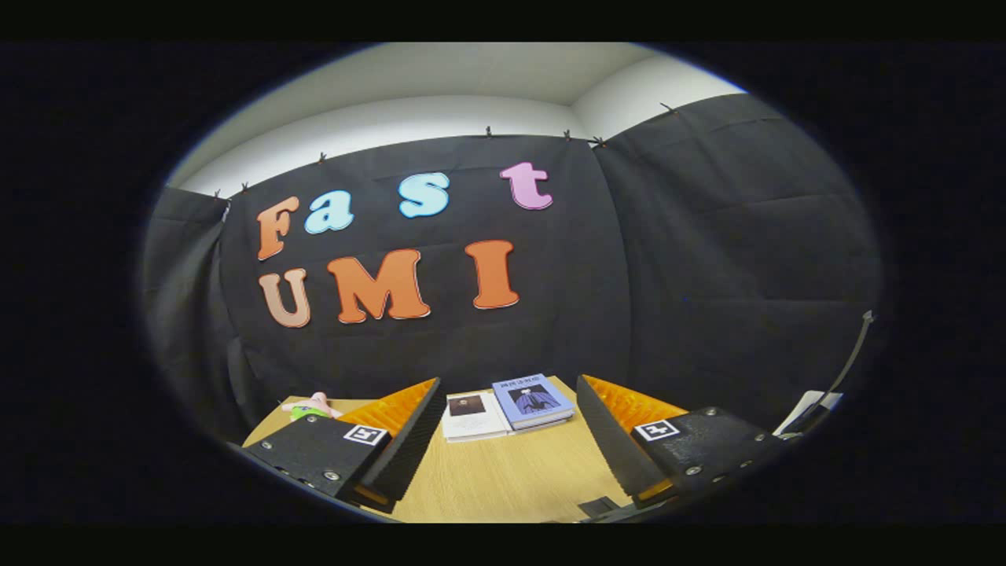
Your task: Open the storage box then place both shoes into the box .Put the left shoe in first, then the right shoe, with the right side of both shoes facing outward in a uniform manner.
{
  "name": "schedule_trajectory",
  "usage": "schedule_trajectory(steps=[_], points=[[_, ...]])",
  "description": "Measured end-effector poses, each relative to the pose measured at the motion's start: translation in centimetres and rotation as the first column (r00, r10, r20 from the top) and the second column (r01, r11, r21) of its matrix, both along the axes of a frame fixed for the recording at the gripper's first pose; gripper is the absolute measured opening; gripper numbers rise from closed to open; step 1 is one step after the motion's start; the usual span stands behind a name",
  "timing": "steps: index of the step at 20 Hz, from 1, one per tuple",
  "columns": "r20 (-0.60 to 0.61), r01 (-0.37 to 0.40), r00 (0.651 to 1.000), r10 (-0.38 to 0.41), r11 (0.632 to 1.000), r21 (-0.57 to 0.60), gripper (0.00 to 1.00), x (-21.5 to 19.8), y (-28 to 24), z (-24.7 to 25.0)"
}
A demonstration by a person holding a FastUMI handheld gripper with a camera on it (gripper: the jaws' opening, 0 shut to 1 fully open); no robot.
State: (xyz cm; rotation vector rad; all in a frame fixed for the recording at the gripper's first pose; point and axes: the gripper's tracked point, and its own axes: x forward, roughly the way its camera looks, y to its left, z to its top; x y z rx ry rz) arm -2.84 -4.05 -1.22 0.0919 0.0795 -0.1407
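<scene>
My gripper (509, 420) stands open above a light wooden table (503, 479), its two fingers spread wide with nothing between them. Beyond the fingertips, at the table's far edge, lie two books: a white one (471, 417) and a blue one (534, 401) overlapping it. The view points mostly at the booth's black cloth wall.
A small pink and green toy (310, 407) lies at the table's far left corner, behind the left finger. A white object with a dark cable (817, 405) stands off to the right of the right finger. The cloth wall rises just behind the table.
</scene>
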Motion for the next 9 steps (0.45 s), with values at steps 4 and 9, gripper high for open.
schedule_trajectory(steps=[4,9], points=[[-0.007,0.008,1.000,-0.008,1.000,0.009,0.98,-0.2,-1.1,-0.7],[-0.005,0.018,1.000,-0.018,1.000,0.019,0.98,-0.6,-1.9,-1.1]])
